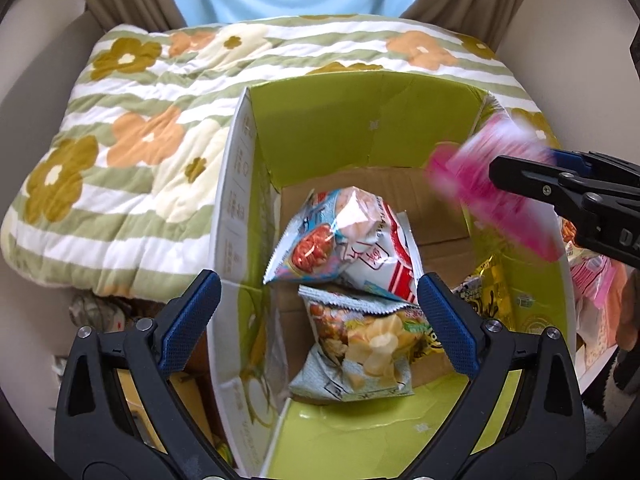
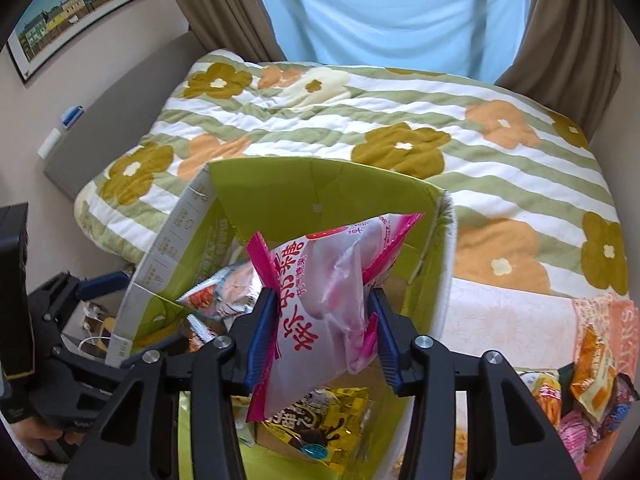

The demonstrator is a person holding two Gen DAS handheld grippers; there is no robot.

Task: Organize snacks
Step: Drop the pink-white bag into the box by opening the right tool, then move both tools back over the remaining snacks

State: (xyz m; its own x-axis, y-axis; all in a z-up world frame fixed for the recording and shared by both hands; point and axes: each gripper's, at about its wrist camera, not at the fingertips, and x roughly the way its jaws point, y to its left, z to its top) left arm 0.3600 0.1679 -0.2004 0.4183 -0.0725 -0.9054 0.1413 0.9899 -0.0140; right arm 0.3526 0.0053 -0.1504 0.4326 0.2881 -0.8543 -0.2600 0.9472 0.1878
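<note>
A green-lined cardboard box (image 1: 360,120) stands open against the bed and also shows in the right wrist view (image 2: 304,196). In it lie a white and red snack bag (image 1: 352,240), a chip bag (image 1: 360,344) and a yellow bag (image 1: 492,284). My left gripper (image 1: 316,320) is open and empty above the box. My right gripper (image 2: 322,340) is shut on a pink and white snack bag (image 2: 320,288) and holds it over the box's right side. That bag looks blurred in the left wrist view (image 1: 496,176).
A flowered quilt (image 2: 400,120) covers the bed behind the box. Several more snack bags (image 2: 592,392) lie in a pile to the right of the box. Curtains (image 2: 572,32) and a framed picture (image 2: 76,8) are behind.
</note>
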